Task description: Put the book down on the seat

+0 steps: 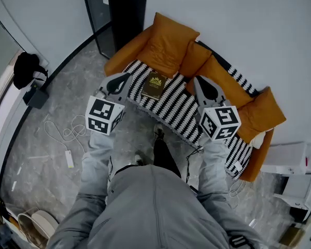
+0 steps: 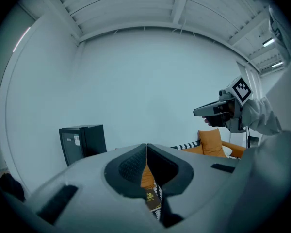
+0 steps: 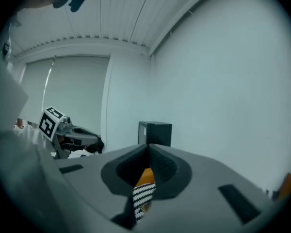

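A dark brown book (image 1: 154, 85) with a gold emblem lies flat on the black-and-white striped seat (image 1: 179, 110) of an orange sofa. My left gripper (image 1: 126, 77) hovers just left of the book, its jaws shut with nothing between them. My right gripper (image 1: 196, 80) hangs over the seat to the book's right, also shut and empty. In the left gripper view the jaws (image 2: 146, 148) meet, and the book (image 2: 153, 201) shows below them. In the right gripper view the jaws (image 3: 148, 148) are closed, with striped seat (image 3: 143, 195) beneath.
Orange cushions (image 1: 168, 43) lean on the sofa back. A black cabinet (image 1: 114, 9) stands left of the sofa. A white cable (image 1: 67, 134) and a black bag (image 1: 27, 69) lie on the grey floor. White furniture (image 1: 295, 175) stands at the right. The person's legs are below.
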